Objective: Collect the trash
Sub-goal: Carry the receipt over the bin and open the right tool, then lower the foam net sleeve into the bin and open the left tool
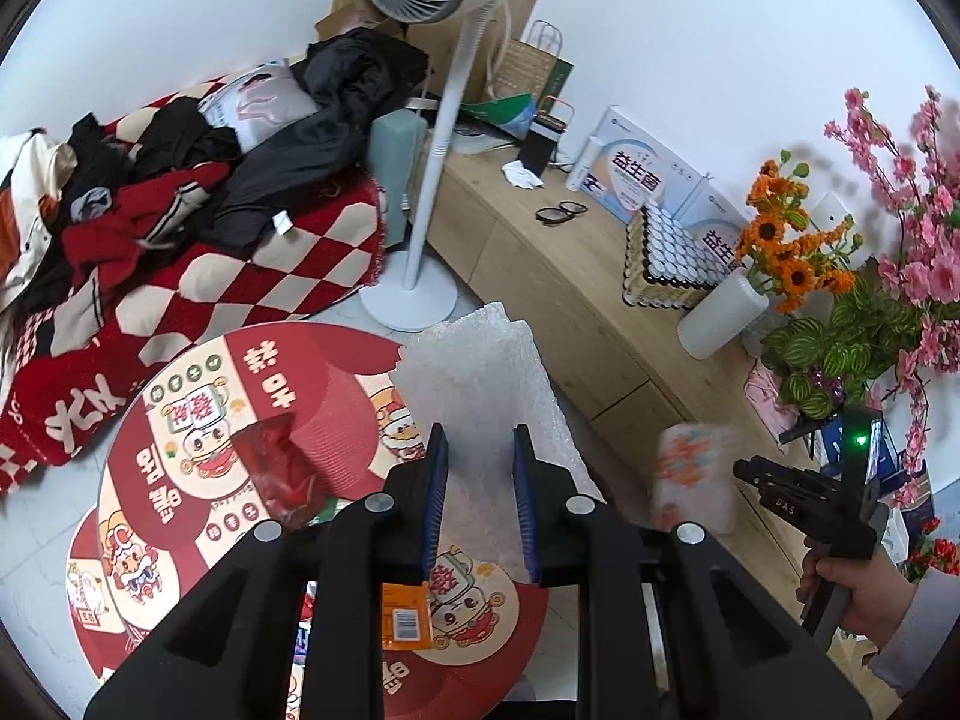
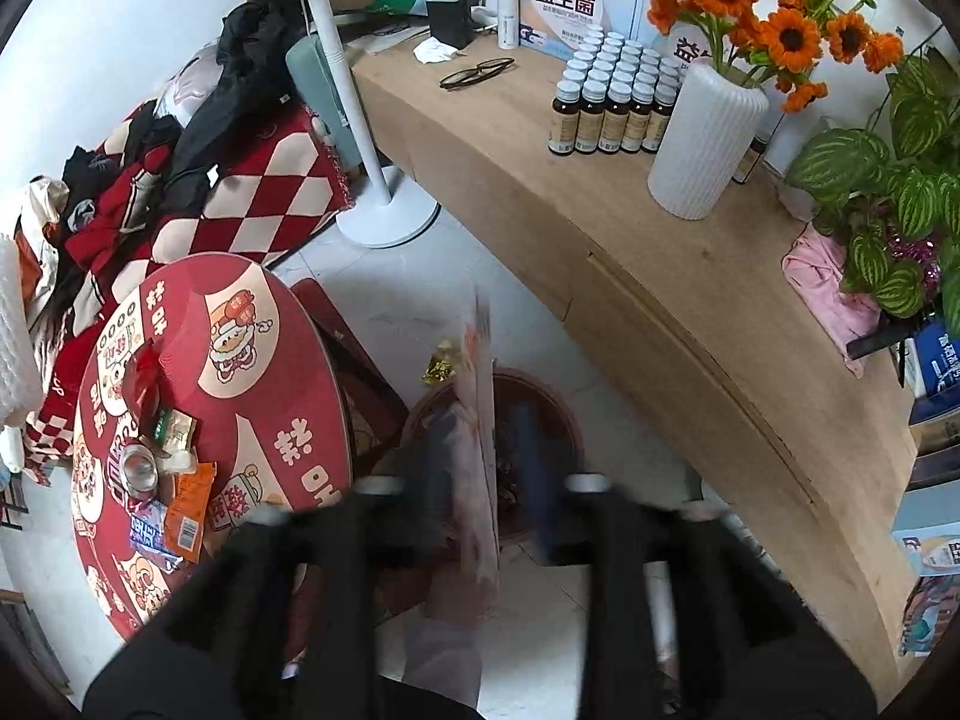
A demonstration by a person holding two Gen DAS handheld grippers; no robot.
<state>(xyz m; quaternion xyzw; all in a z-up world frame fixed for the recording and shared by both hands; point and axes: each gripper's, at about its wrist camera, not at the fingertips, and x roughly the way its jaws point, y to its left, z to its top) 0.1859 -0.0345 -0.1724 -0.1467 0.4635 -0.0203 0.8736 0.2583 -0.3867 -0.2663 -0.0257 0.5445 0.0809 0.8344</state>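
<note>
white bubble wrap [image 1: 480,372] sits clamped in the left claw [image 1: 478,498]; right claw [image 2: 486,468] parted, a blurred wrapper [image 2: 477,468] between its jaws above the bin [image 2: 561,414].

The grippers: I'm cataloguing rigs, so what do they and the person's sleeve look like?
The left gripper is black plastic with blue ribbed pads and silver pivot bolts. The right gripper is black too, with a pistol handle, a green light and small white lettering. The sleeve is pale.

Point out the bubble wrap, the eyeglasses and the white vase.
bubble wrap [image 1: 480,372]: left wrist view, middle of the sheet.
eyeglasses [image 2: 477,73]: right wrist view, the bridge.
white vase [image 2: 705,144]: right wrist view, ribbed body.
</note>
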